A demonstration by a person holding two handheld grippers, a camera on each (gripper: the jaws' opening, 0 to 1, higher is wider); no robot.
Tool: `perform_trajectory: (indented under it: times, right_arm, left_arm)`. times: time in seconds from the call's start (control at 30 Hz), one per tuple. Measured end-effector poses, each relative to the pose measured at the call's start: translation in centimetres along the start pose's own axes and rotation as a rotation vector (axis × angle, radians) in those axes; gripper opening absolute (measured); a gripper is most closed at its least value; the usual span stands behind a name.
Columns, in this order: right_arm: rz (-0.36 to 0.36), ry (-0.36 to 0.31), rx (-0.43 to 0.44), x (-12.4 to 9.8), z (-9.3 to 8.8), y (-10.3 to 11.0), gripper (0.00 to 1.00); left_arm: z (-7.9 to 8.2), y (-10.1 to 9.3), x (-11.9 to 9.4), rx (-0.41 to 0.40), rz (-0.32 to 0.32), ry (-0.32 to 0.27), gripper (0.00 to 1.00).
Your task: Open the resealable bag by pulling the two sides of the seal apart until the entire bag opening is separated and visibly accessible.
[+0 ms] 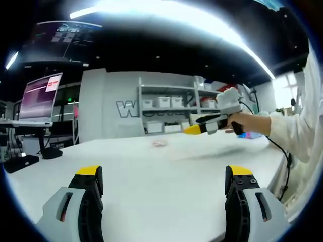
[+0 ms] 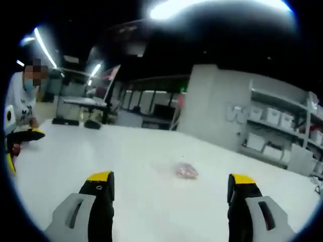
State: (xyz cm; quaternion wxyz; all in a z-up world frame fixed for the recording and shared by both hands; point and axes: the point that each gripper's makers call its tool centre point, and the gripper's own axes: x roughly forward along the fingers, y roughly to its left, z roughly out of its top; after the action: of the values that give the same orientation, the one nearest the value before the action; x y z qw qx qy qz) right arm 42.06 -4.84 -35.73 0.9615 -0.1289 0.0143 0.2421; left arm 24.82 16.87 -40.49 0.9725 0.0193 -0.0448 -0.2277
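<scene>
Approach step: the resealable bag (image 2: 187,171) lies untouched mid-counter (image 2: 126,161), well apart from both tools. The left hand-held gripper (image 1: 164,184) and right hand-held gripper (image 2: 171,189) stand wide, holding nothing. Next, both must close in and pinch opposite seal sides.

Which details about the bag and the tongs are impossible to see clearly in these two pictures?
- The bag: small and blurred in the right gripper view, so its seal and contents cannot be read.
- The bag in the left gripper view: a faint, distant speck.
- The right tongs in the left gripper view: side-on and far, jaw gap unclear.
- The laptop screen: text too small.
</scene>
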Motion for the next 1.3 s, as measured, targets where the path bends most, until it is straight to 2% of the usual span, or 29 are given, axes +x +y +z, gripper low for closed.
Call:
perform_trajectory:
  times: [0.37,0.5,1.03,1.2,1.3]
  right_arm:
    - [-0.015,-0.028,0.003,-2.5,0.3,0.6,0.94]
    - [-0.034,-0.056,0.037,-3.9,0.2,0.8,0.94]
    - [-0.062,-0.040,0.026,-6.0,-0.8,1.4,0.93]
    - [-0.074,-0.043,0.054,-7.2,-1.1,1.9,0.93]
    - [-0.096,-0.041,0.036,-7.8,-1.3,2.0,0.93]
  left_arm:
    - [0.0,-0.1,0.2,0.000,-0.006,-0.003,1.00]
    - [0.2,0.1,0.2,0.001,0.000,-0.007,1.00]
    - [-0.1,0.0,0.1,-0.002,-0.001,-0.002,1.00]
    - [-0.2,0.2,0.1,-0.004,0.004,-0.002,1.00]
    - [-0.2,0.2,0.2,-0.002,0.004,-0.002,1.00]
